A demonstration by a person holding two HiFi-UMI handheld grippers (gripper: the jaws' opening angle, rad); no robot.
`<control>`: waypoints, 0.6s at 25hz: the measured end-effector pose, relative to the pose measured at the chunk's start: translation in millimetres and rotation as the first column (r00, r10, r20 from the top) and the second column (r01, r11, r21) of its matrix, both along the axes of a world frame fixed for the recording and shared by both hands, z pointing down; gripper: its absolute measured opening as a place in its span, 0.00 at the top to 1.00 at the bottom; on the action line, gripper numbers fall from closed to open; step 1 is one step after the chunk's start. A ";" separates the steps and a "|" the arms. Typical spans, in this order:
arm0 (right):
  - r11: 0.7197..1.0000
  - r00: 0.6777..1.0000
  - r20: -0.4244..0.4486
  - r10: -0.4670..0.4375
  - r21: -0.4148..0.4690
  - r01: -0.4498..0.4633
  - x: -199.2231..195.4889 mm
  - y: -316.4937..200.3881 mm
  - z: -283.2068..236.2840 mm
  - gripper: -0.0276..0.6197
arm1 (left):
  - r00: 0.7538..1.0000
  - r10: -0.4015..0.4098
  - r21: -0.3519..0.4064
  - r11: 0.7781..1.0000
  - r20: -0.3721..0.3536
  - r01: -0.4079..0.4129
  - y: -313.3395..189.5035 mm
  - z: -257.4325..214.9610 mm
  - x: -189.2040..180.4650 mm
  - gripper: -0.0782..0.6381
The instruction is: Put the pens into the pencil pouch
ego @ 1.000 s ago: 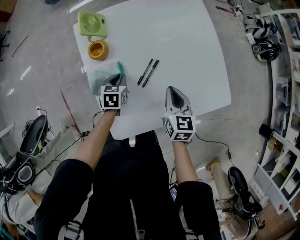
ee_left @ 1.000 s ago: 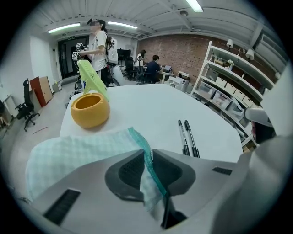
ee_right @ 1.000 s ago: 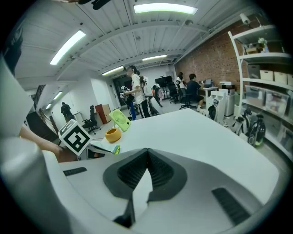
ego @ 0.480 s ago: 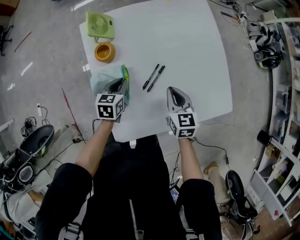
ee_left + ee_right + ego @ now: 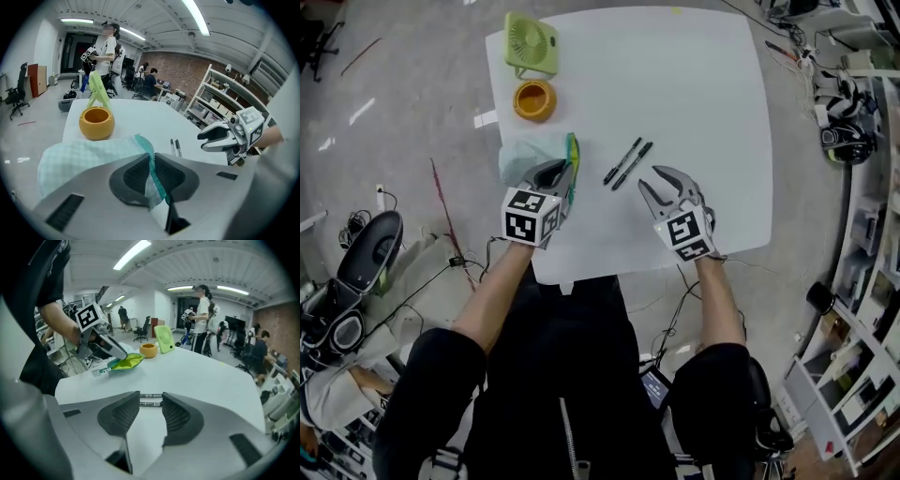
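Observation:
Two black pens [image 5: 628, 163] lie side by side on the white table [image 5: 694, 94]. The pale teal pencil pouch [image 5: 525, 154] lies at the table's left edge, with its green zipper edge [image 5: 572, 169] raised. My left gripper [image 5: 559, 176] is shut on that zipper edge [image 5: 151, 157], having closed on it within the last second. My right gripper [image 5: 655, 181] stands just short of the pens, and its jaws have just been opening with nothing between them. In the right gripper view the pens [image 5: 151, 399] lie just beyond the fingertips of my right gripper [image 5: 151, 409].
A green desk fan [image 5: 532, 44] and an orange bowl [image 5: 533, 99] stand at the table's far left corner, behind the pouch. Cables, chairs and shelves surround the table on the floor. People stand in the room behind.
My right gripper has rolled, moved forward towards the pens and gone from shut to open. My left gripper has lifted the pouch's zipper edge a little, showing its green side.

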State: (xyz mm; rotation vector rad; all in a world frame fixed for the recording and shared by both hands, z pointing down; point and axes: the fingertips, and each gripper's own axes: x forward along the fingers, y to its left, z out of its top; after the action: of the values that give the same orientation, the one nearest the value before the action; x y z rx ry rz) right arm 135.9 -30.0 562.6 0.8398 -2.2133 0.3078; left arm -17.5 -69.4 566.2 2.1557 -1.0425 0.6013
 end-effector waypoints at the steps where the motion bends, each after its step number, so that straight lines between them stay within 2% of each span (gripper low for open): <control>1: 1.000 0.999 -0.017 -0.029 -0.003 0.029 -0.6 -3.0 2.9 0.70 | 1.000 0.000 -0.003 1.000 -0.003 0.000 0.0 0.1 -0.2 0.82; 5: 0.994 0.991 -0.077 -0.112 0.004 0.112 -0.9 -17.8 11.1 0.62 | 1.000 -0.010 -0.007 1.000 -0.012 0.010 -0.7 -0.2 -1.5 0.82; 8: 0.975 0.965 -0.144 -0.220 -0.007 0.221 -2.6 -21.3 21.5 0.55 | 1.000 -0.016 -0.006 1.000 -0.009 0.016 -0.9 -0.2 -2.4 0.82; 10: 0.946 0.927 -0.193 -0.321 -0.034 0.321 -4.4 -18.8 31.7 0.50 | 1.000 -0.010 -0.007 1.000 -0.001 0.010 -0.7 0.2 -2.8 0.82; 13: 0.881 0.840 -0.271 -0.471 -0.097 0.463 -3.0 -12.0 51.0 0.50 | 1.000 -0.009 -0.017 1.000 -0.004 0.009 0.4 1.1 -2.8 0.82; 15: 0.840 0.784 -0.306 -0.540 -0.130 0.528 -2.4 -9.5 61.3 0.50 | 1.000 -0.010 -0.021 1.000 -0.003 0.010 0.6 1.0 -3.6 0.82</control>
State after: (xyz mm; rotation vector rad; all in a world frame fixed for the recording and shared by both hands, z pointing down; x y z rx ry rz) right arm 133.4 -39.5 623.9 0.1872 -2.0090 -0.0712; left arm -21.0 -68.8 567.2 2.1320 -1.0405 0.6019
